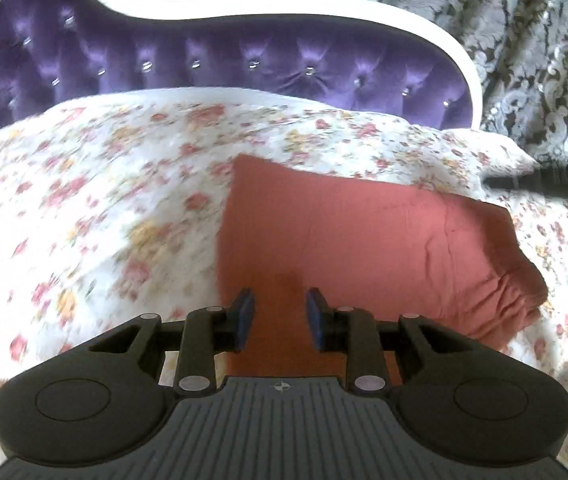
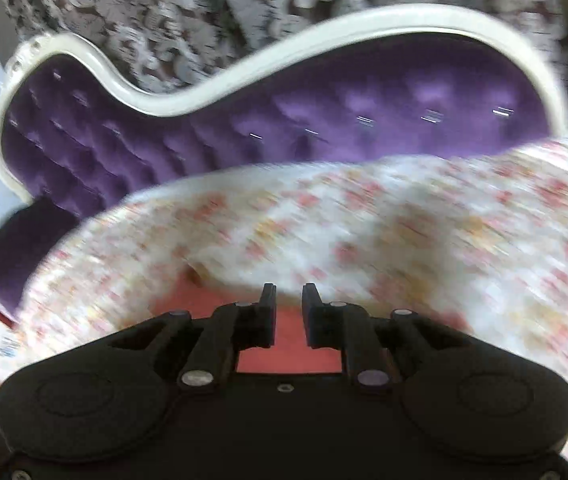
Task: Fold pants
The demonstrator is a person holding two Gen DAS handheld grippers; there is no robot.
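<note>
I see one pair of pants [image 1: 363,240], pink-red, lying folded into a flat block on the bed [image 1: 96,200]. In the left wrist view the pants sit just right of centre, with a straight left edge, a gathered waistband at the near right corner, and a few creases across the top. The bed has one floral cover, white with red and yellow blooms.

My left hand-held gripper [image 1: 280,316] hovers over the near left part of the pants. Its two blue pads [image 1: 244,312] stand well apart with only pink cloth showing between them; they grip nothing. I cannot tell whether the tips touch the cloth.

My right hand-held gripper [image 2: 288,312] shows two black fingers [image 2: 268,312] parted by a narrower gap, and nothing is held between them. A patch of the pants [image 2: 287,352] appears under and between them, with a bit more pink to the near left. This view is heavily blurred, so the cloth's edges there are unclear.

In the left wrist view a dark shape [image 1: 555,184] enters from the right edge, above the far right corner of the pants; it is too blurred to identify.

Beyond the bed stands one headboard [image 1: 204,64], purple tufted with a curved white frame. Behind it is a wall [image 1: 503,20] of grey and brown damask pattern.
</note>
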